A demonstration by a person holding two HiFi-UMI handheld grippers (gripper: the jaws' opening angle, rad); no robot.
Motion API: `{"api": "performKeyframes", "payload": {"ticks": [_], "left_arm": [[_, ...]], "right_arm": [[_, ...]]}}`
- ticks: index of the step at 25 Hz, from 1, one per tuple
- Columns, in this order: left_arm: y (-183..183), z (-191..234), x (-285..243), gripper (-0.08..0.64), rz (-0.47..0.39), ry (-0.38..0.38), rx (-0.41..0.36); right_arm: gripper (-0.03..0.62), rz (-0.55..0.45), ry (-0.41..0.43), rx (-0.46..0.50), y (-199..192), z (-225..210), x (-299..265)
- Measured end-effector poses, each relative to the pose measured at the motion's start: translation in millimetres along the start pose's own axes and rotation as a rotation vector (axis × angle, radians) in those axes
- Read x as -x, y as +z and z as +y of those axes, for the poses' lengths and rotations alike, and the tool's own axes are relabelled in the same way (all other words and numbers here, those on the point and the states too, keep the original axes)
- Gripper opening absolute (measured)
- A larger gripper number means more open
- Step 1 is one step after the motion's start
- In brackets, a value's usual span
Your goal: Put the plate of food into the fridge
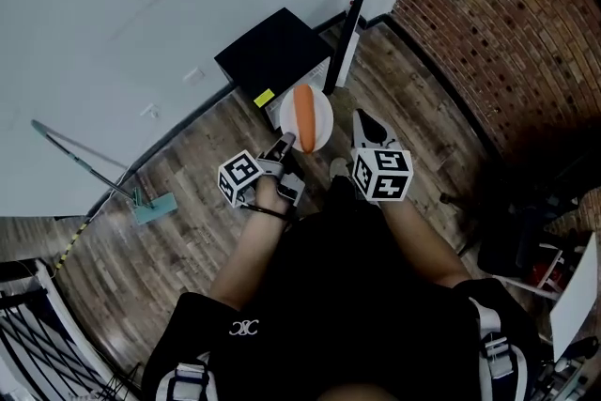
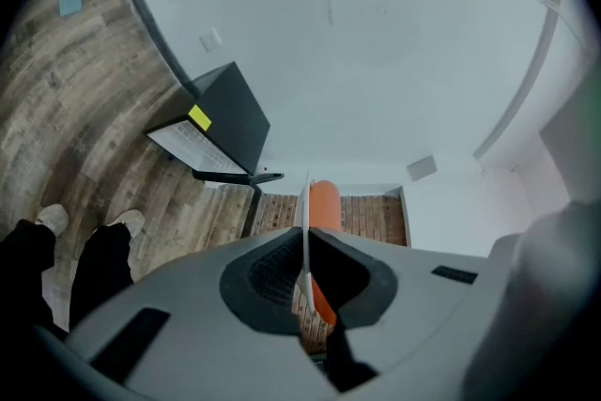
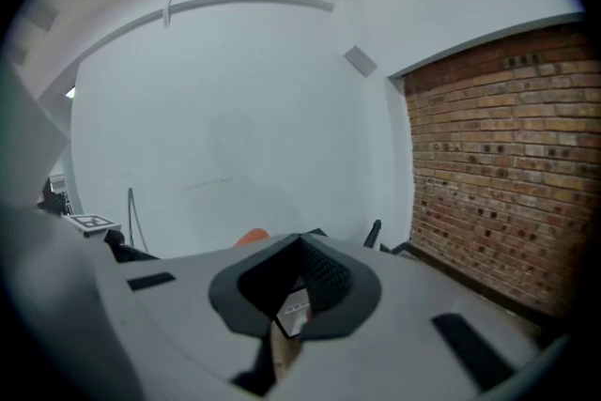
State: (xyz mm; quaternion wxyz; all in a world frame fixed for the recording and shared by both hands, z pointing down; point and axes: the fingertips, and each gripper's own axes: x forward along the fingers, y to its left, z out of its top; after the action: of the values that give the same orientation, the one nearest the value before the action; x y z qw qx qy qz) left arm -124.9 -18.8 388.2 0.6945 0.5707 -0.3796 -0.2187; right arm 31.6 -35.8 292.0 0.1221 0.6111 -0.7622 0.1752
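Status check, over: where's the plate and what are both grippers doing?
Left hand-held gripper shut on plate rim; right hand-held gripper shut, empty. Plate with orange food held above floor, near fridge. Its door open, path looks clear.

My black shirt (image 1: 338, 296) carries a small white logo (image 1: 243, 328). I wear black trousers (image 2: 103, 263), pale shoes (image 2: 52, 218) and grey buckled straps (image 1: 493, 343) on my shoulders. My left gripper (image 1: 285, 143) and right gripper (image 1: 362, 118) are grey shells with black ribbed pads (image 2: 268, 272), a black-and-white marker cube (image 1: 239, 176) behind each.
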Motion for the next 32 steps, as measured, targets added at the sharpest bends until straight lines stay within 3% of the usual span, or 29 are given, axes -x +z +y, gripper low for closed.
{"api": "performKeyframes", "payload": {"ticks": [7,13,18,25,32], "left_arm": [[15,-11,-57,0.02,0.009,-0.009,-0.013],[5,16,-103,0.02,0.039,-0.032,0.004],[11,75,-141,0.02,-0.017,0.005,0.06],[45,191,-192,0.02,-0.206,0.032,0.122],[79,312,-241,0.02,-0.326,0.047,0.137]], "right_arm": [[0.006,0.015,0.024,0.0,27,-32,-59],[0.006,0.062,0.009,0.002,8,-65,-92],[0.006,0.125,0.02,-0.021,-39,-80,-122],[0.006,0.214,0.051,-0.082,-135,-97,-172],[0.006,0.204,0.103,0.013,-239,-113,-249]]}}
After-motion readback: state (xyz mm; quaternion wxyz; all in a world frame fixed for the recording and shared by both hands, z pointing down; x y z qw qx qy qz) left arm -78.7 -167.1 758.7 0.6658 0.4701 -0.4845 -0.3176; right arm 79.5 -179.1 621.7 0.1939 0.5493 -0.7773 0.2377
